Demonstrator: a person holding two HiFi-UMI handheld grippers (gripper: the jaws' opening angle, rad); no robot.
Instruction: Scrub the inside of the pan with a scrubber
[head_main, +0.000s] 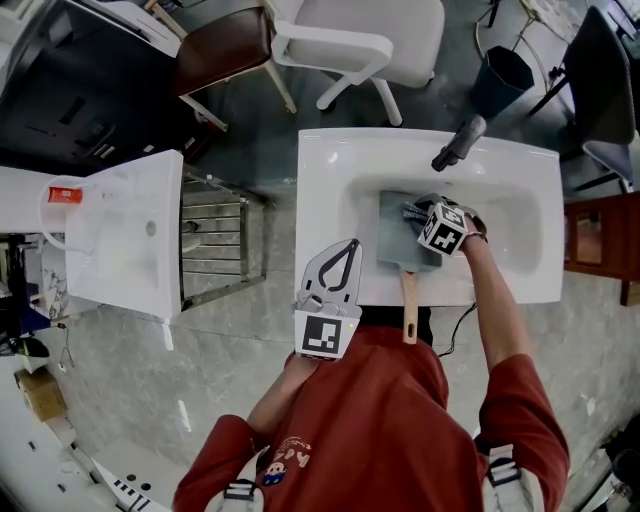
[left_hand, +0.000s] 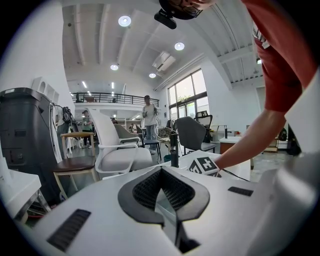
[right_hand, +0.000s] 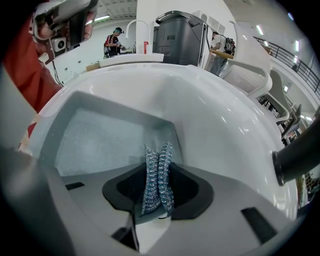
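Observation:
A square grey pan (head_main: 396, 238) lies in the white sink (head_main: 330, 170), its wooden handle (head_main: 409, 306) pointing back over the front rim. My right gripper (head_main: 416, 214) is at the pan's far right corner, shut on a blue-silver mesh scrubber (right_hand: 157, 176). The scrubber sticks out past the fingertips, right by the pan's speckled floor (right_hand: 100, 142) near the corner wall. My left gripper (head_main: 350, 246) is held above the sink's front left rim, away from the pan. Its jaws meet at the tips (left_hand: 161, 172) with nothing in them.
A dark faucet (head_main: 458, 143) rises at the sink's back rim. Left of the sink are a metal rack (head_main: 212, 235) and a second white basin (head_main: 125, 235). A white chair (head_main: 350, 40), a brown stool (head_main: 225, 45) and a dark bin (head_main: 500, 80) stand beyond.

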